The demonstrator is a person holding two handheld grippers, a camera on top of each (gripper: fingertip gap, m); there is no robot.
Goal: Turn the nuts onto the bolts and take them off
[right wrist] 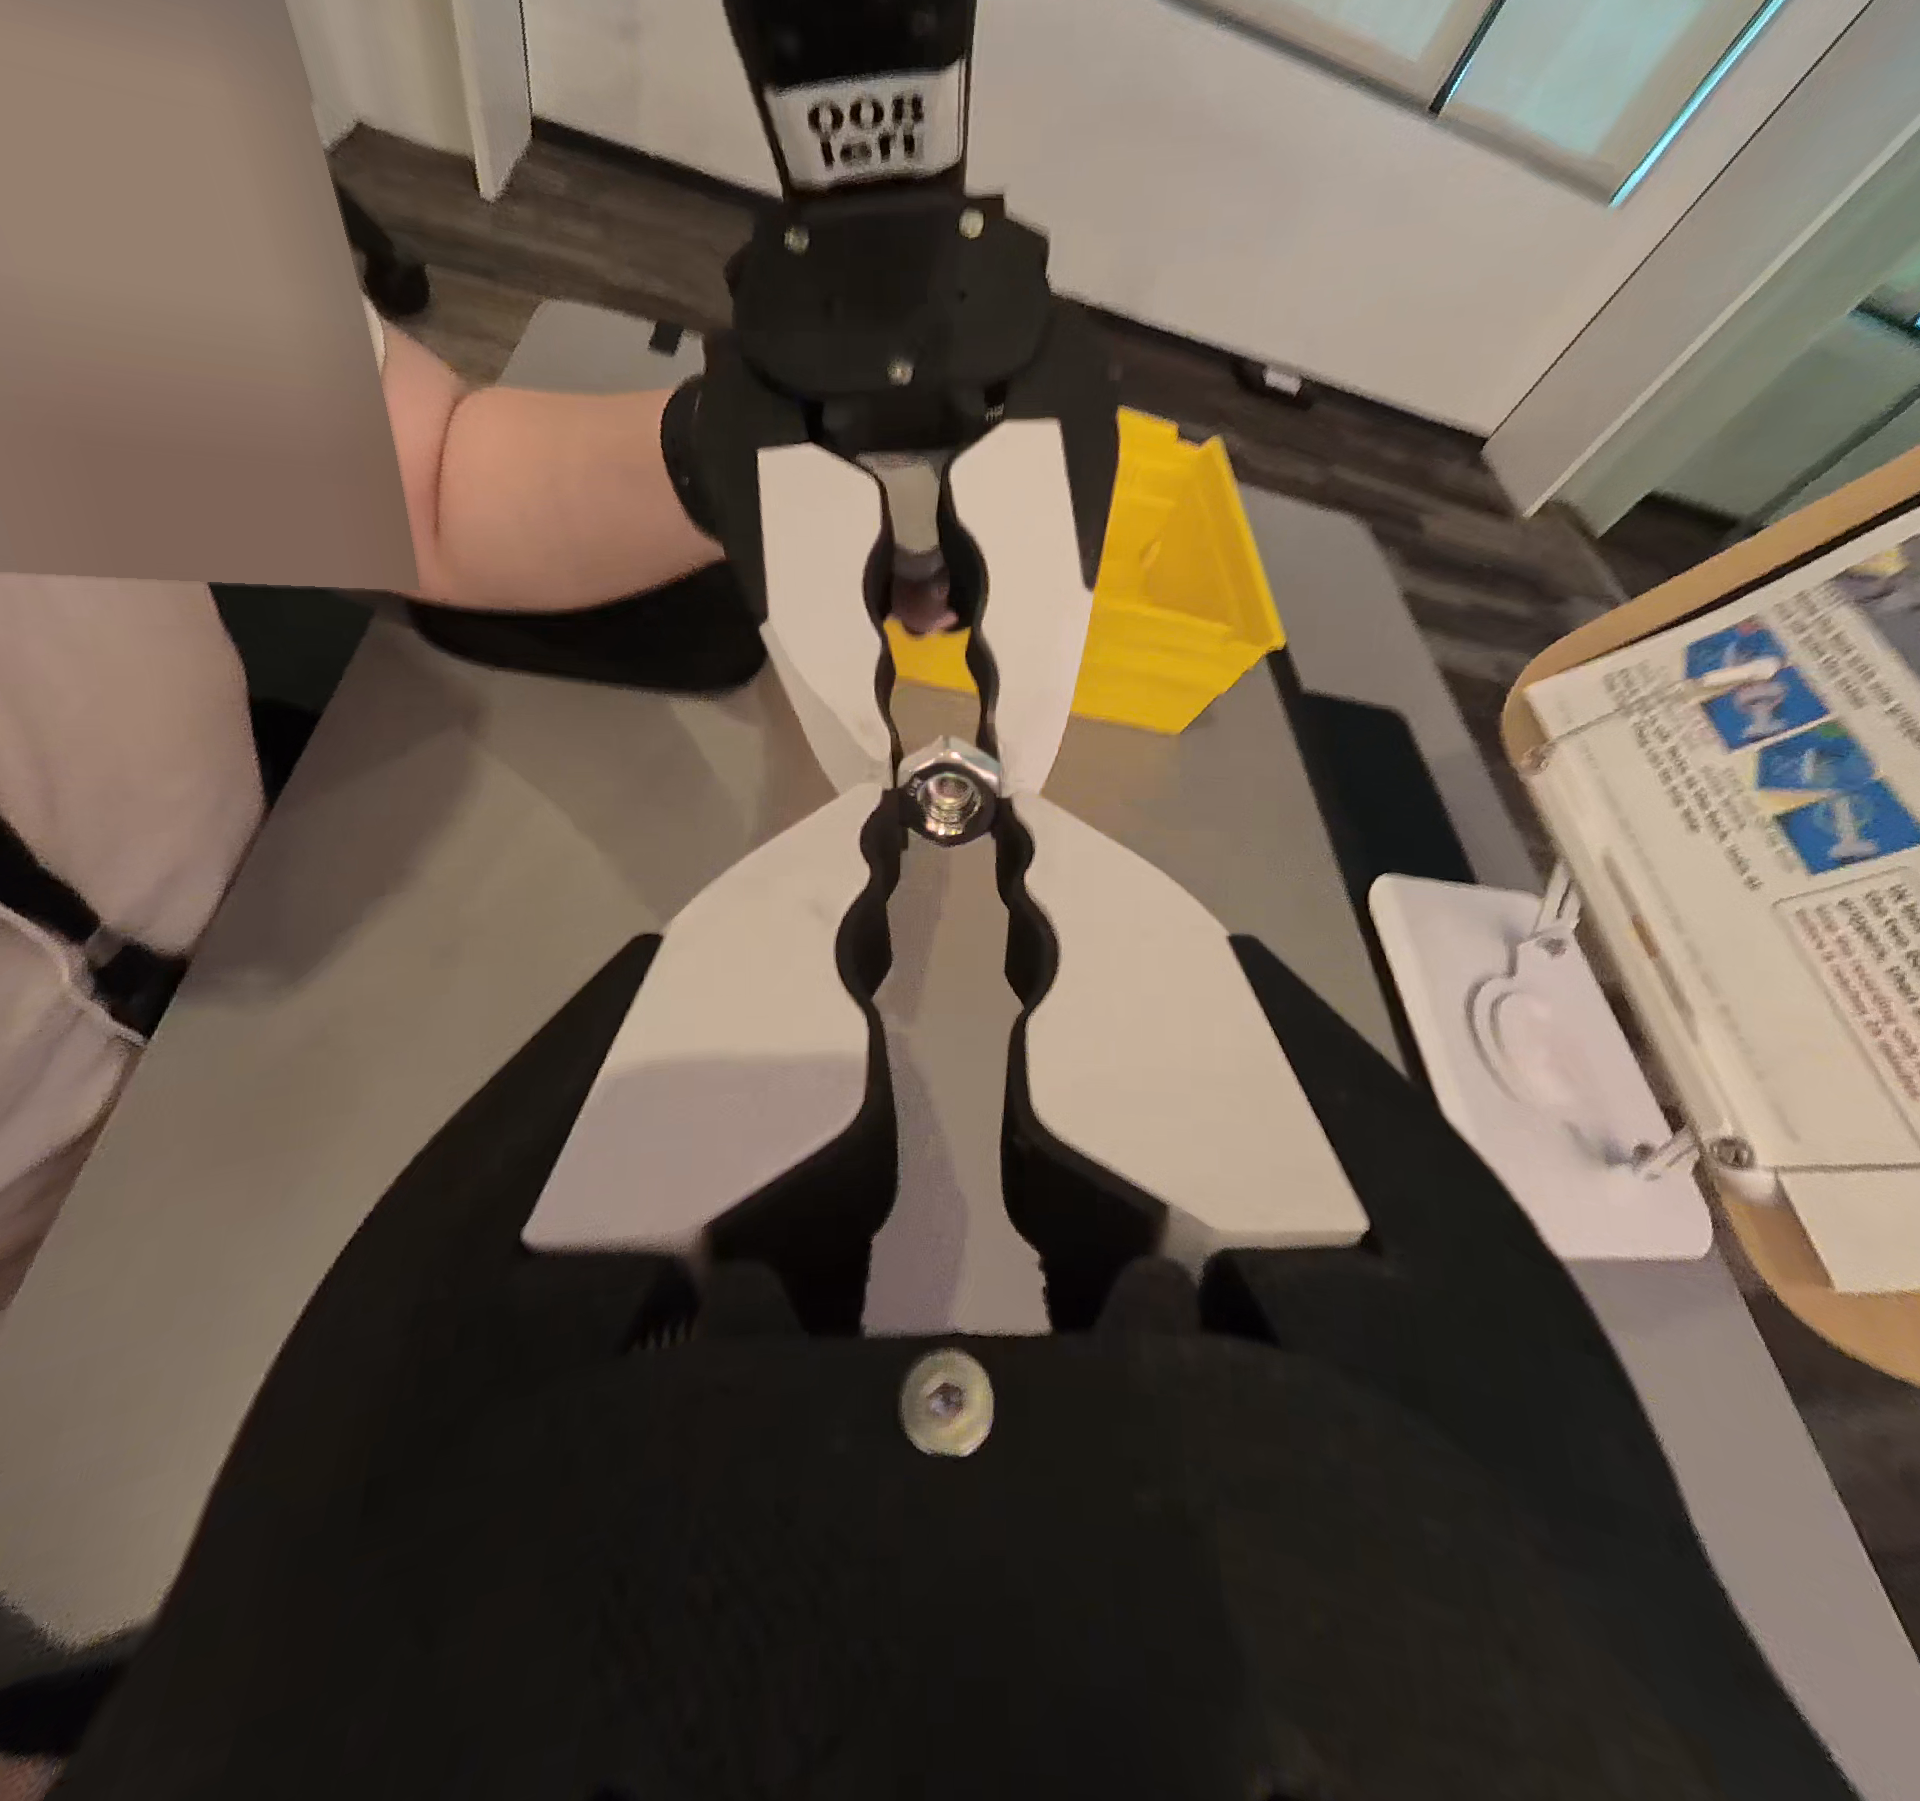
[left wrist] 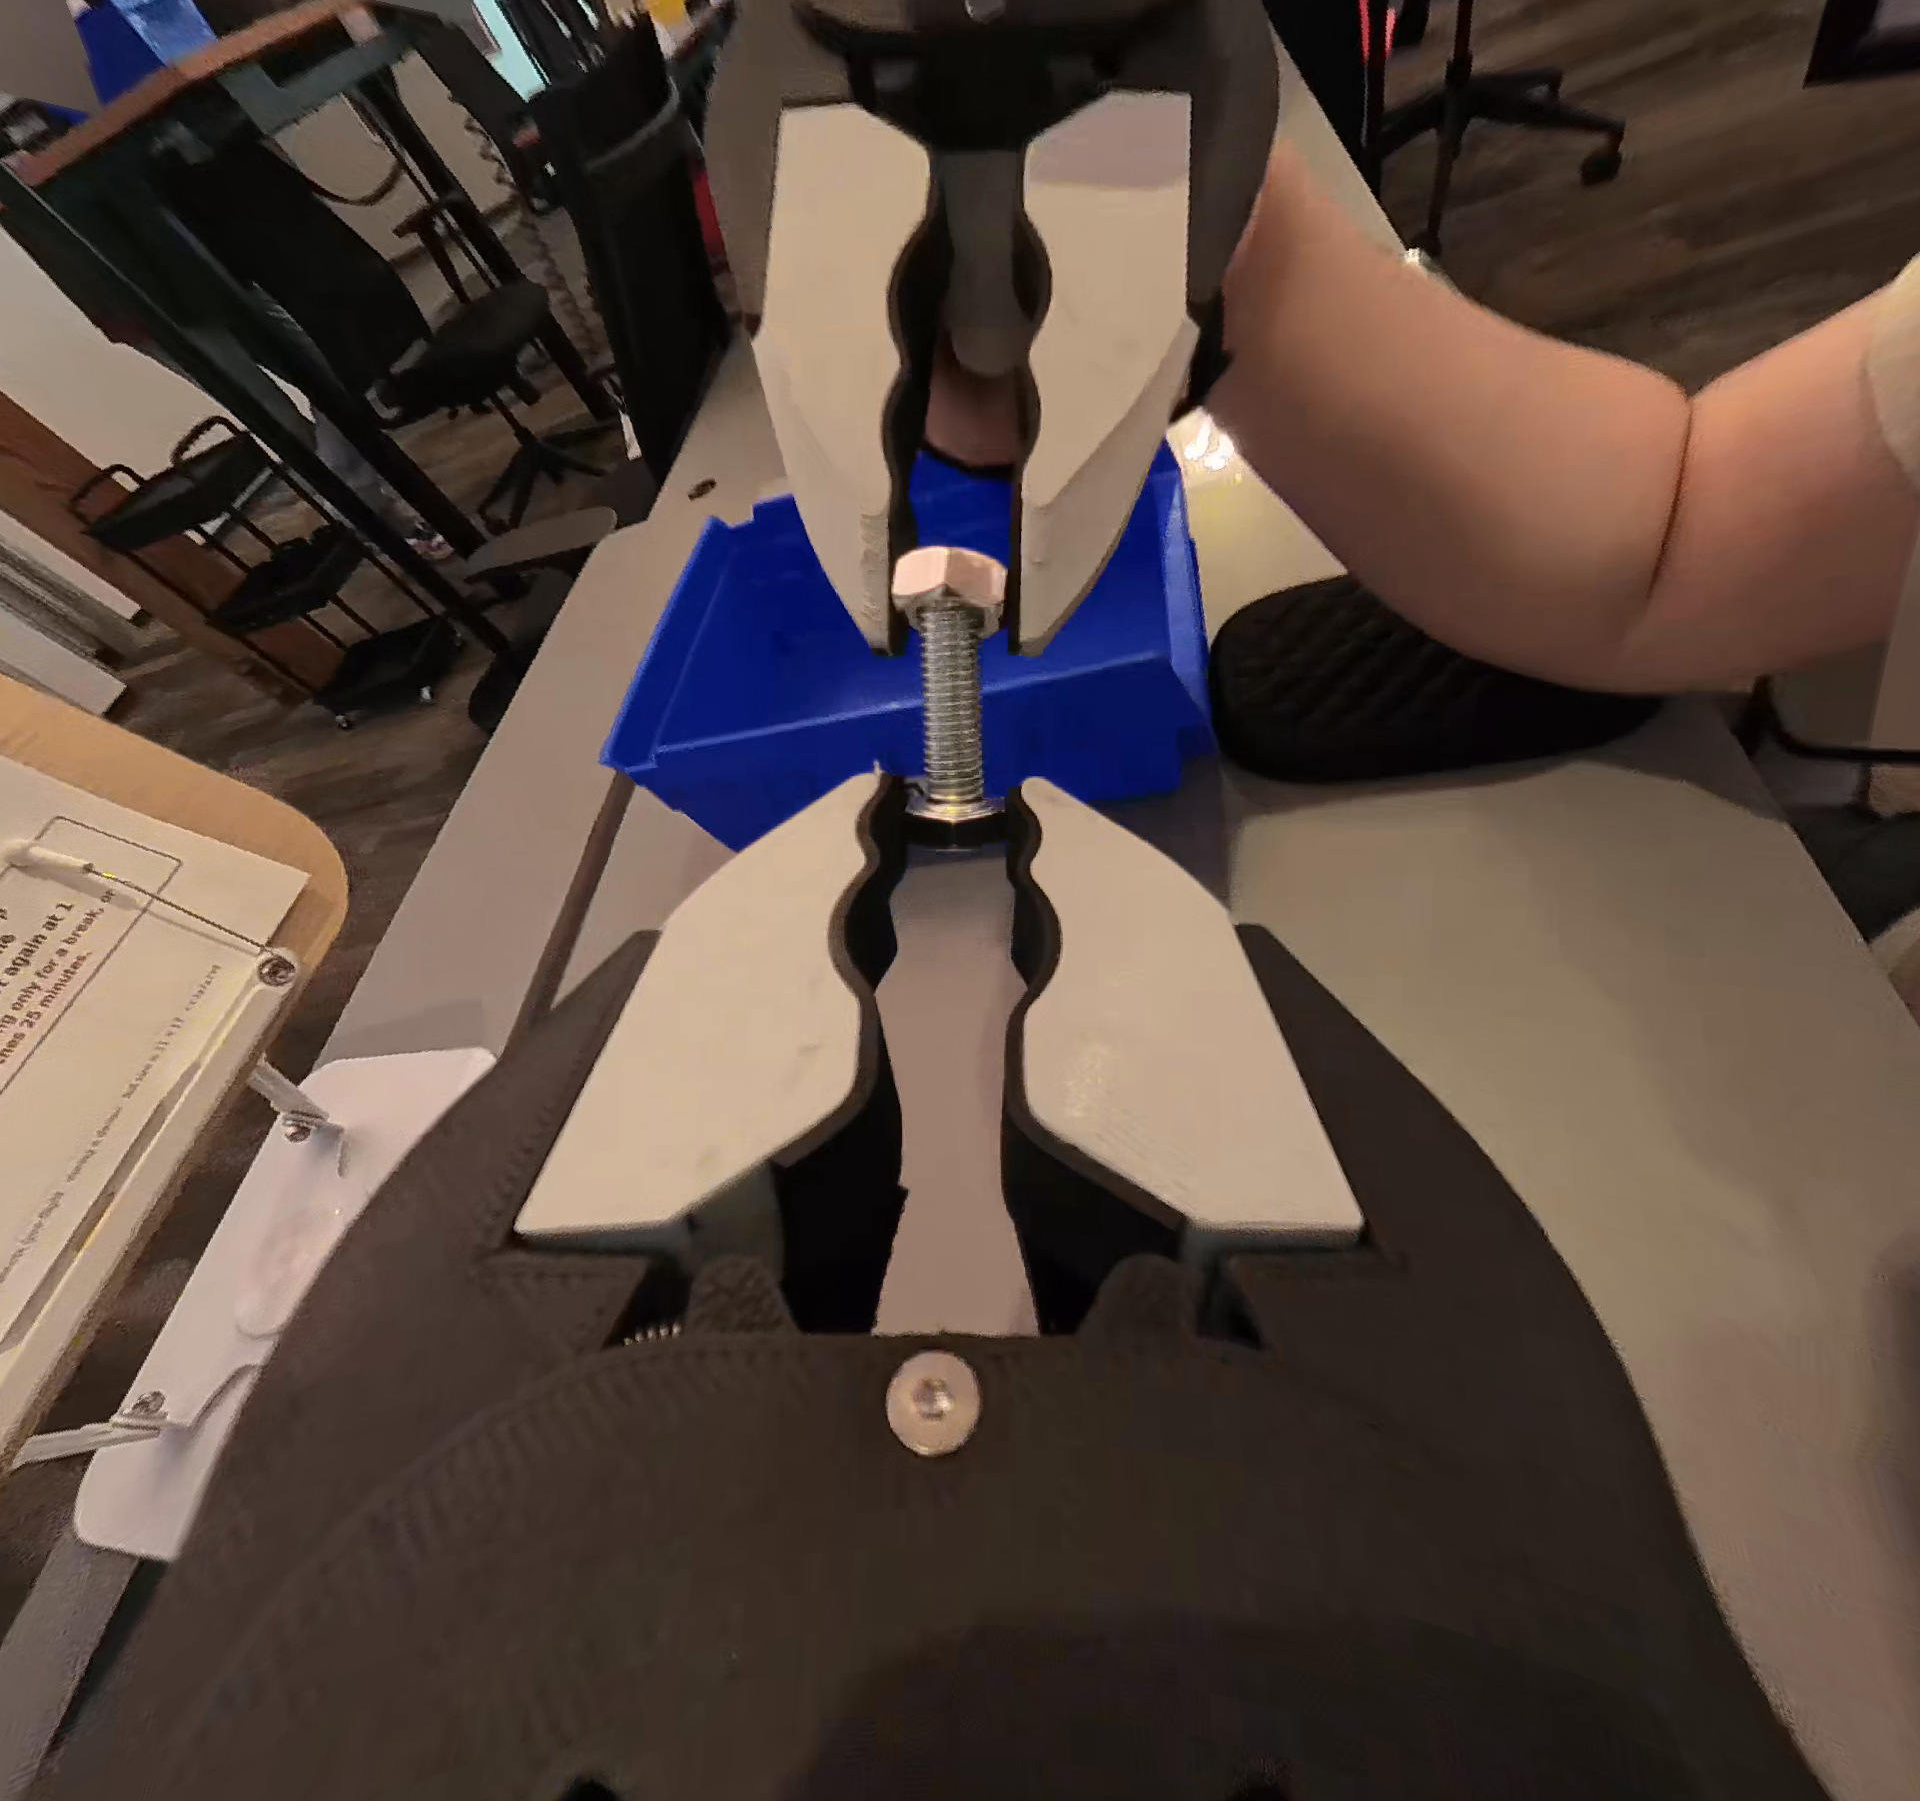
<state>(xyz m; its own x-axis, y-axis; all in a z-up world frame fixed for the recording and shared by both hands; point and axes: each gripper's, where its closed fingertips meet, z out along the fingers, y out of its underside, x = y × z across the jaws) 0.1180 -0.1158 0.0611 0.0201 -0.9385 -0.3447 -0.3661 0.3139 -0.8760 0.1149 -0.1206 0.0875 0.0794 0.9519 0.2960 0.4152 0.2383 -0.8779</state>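
A silver bolt (left wrist: 945,702) hangs in the air between my two grippers, over the grey table (left wrist: 1455,1024). My left gripper (left wrist: 951,806) comes from below and is shut on the nut (left wrist: 948,804) at the near end of the thread. My right gripper (left wrist: 951,645) points down from above and is shut on the bolt's hex head (left wrist: 948,585). In the right wrist view the bolt (right wrist: 940,801) shows end-on, squeezed between my right gripper (right wrist: 945,816) and the left gripper (right wrist: 945,777) facing it.
A blue bin (left wrist: 779,712) stands on the table behind the bolt, and a yellow bin (right wrist: 1174,629) on the other side. A person's forearm (left wrist: 1507,504) rests over a black pad (left wrist: 1382,681). A printed sheet on a white stand (right wrist: 1714,816) sits beside the table.
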